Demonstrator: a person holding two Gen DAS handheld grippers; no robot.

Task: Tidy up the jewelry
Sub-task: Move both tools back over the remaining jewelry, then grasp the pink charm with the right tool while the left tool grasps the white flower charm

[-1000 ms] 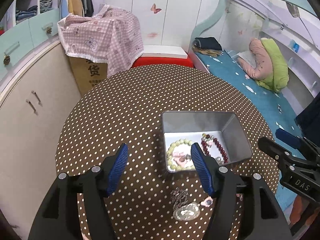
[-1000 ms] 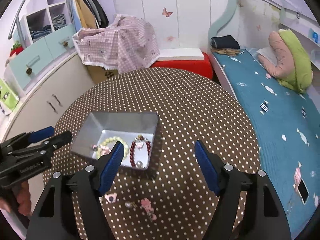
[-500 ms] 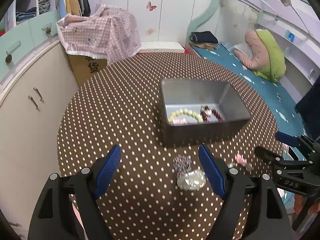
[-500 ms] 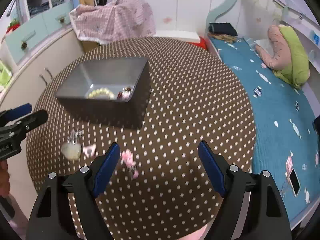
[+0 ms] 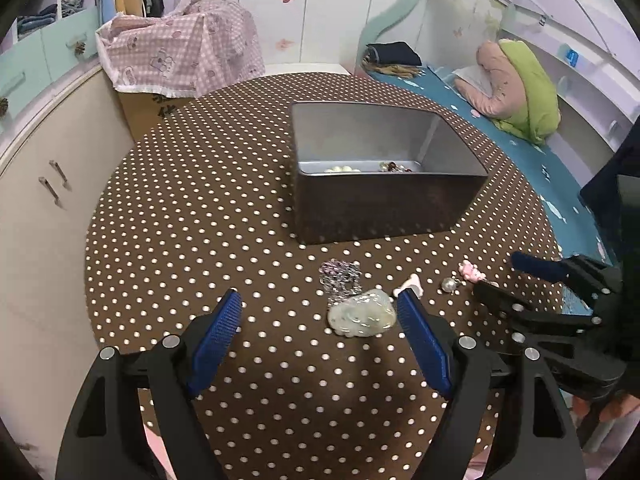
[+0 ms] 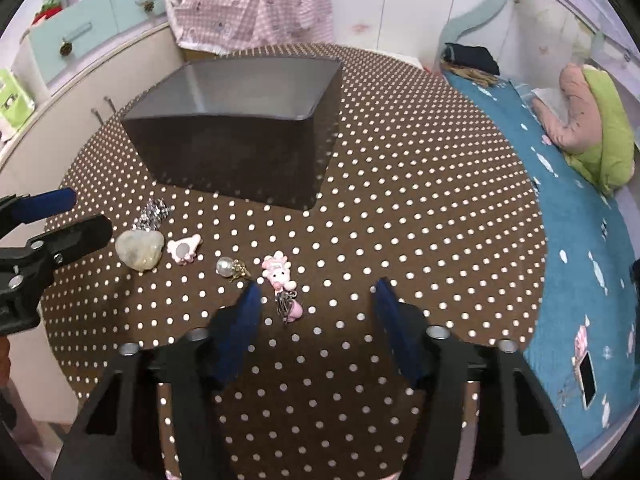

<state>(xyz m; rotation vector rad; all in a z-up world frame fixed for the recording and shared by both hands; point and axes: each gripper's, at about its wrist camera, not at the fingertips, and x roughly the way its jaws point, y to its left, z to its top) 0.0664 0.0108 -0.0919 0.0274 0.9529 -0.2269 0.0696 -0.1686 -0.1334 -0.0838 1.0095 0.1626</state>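
Five loose pieces lie on the dotted tablecloth (image 6: 400,200) ahead of both grippers: a glittery chain (image 6: 154,212), a pale glassy stone (image 6: 139,249), a pink paw charm (image 6: 184,250), a pearl earring (image 6: 226,267), and a pink figure clip (image 6: 280,280). Behind them stands one grey metal tin (image 5: 384,200) holding beads. The left gripper (image 5: 320,312) gapes empty before the stone. The right gripper (image 6: 316,300) is closing, the clip just inside its left finger, untouched.

Only text visible: dark printed characters on the cardboard box (image 5: 160,106) under the pink checked cloth (image 5: 180,52), mostly covered, unreadable. Nothing legible on the metal tin (image 5: 384,200).
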